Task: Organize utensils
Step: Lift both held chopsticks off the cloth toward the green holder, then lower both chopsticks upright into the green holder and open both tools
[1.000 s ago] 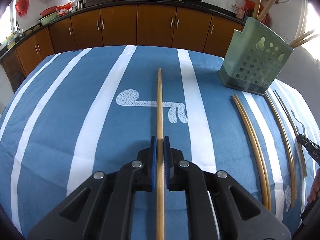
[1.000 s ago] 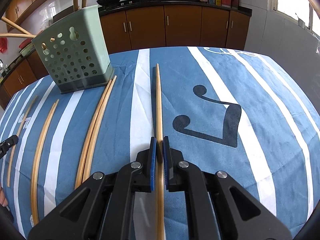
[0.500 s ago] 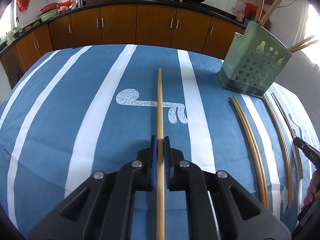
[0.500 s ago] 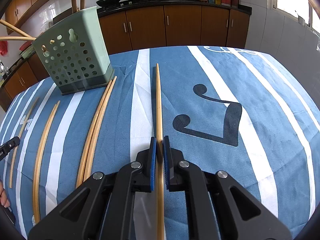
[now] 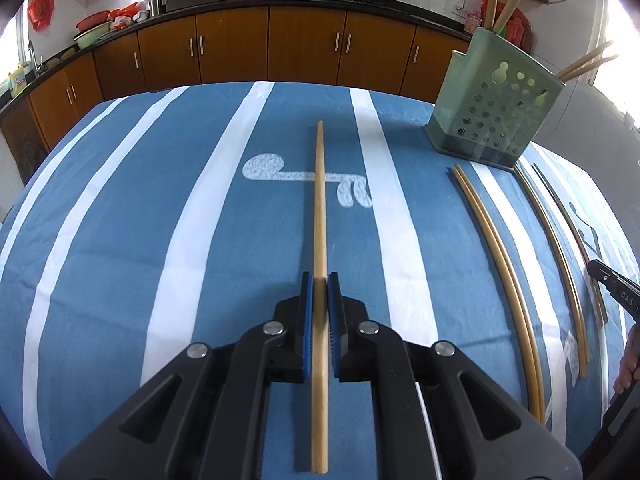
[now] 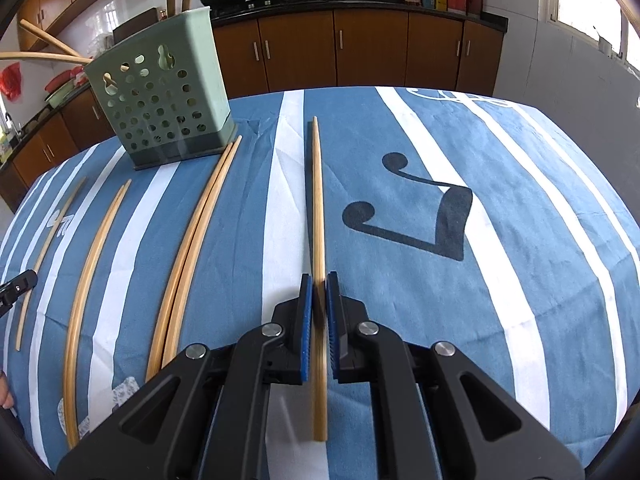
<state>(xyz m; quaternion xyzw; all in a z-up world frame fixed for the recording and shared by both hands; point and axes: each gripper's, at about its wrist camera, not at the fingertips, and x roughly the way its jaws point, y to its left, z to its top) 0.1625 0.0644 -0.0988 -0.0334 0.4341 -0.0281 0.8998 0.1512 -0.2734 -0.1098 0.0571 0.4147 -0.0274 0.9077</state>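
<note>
Both my jaws are clamped on a chopstick each: left gripper holds one chopstick, right gripper another chopstick. Green holder sits upper left; I'd lift tips high before dropping in.

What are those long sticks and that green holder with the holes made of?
The chopstick held in the left gripper looks like bamboo or light wood: pale tan, matte, faint lengthwise grain. The green utensil holder looks like moulded plastic: even colour, smooth slight sheen, cleanly punched holes.
</note>
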